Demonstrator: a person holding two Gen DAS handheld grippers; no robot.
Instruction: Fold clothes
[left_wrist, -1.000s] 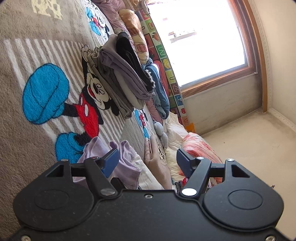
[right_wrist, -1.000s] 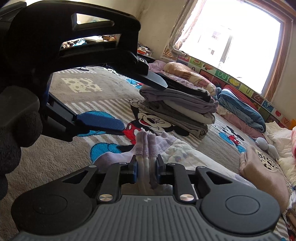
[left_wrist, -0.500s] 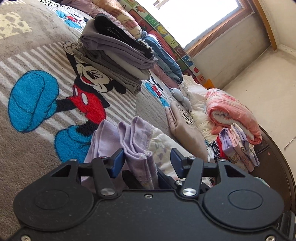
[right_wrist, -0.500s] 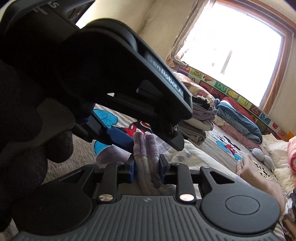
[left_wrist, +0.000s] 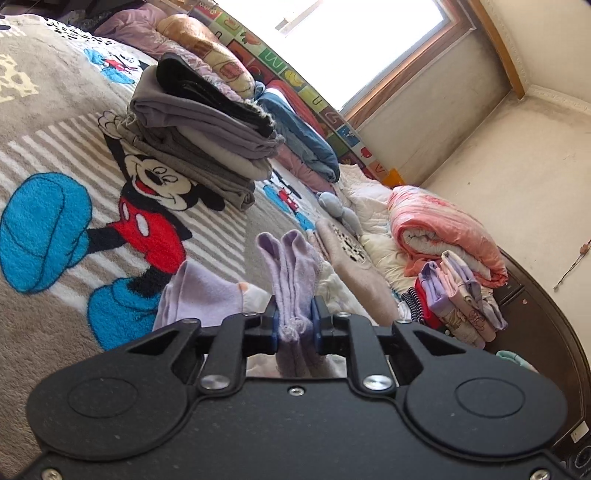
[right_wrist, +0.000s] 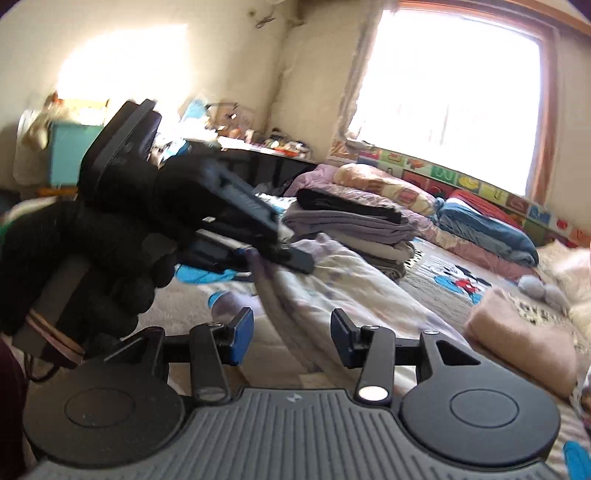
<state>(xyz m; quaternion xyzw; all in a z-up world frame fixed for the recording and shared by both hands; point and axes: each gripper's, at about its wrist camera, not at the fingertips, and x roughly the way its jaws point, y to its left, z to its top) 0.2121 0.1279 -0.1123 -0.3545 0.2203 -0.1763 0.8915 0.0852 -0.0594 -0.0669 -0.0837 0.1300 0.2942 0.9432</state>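
Observation:
A lilac and white patterned garment (left_wrist: 291, 266) lies bunched on the Mickey Mouse blanket (left_wrist: 55, 192). My left gripper (left_wrist: 294, 325) is shut on its gathered lilac edge, which stands up between the blue pads. In the right wrist view the same garment (right_wrist: 332, 280) trails down from the left gripper (right_wrist: 273, 254), held by a black-gloved hand (right_wrist: 85, 258). My right gripper (right_wrist: 291, 336) is open, nothing between its fingers, just short of the hanging cloth.
A stack of folded grey, lilac and black clothes (left_wrist: 199, 125) sits on the blanket behind. A beige folded piece (left_wrist: 351, 266), a pink rolled quilt (left_wrist: 439, 229) and a small folded pile (left_wrist: 458, 299) lie at the right. Bedding lines the window side.
My left gripper closed on the lilac edge and lifted it. My right gripper let go of that edge, opened and drew back and up.

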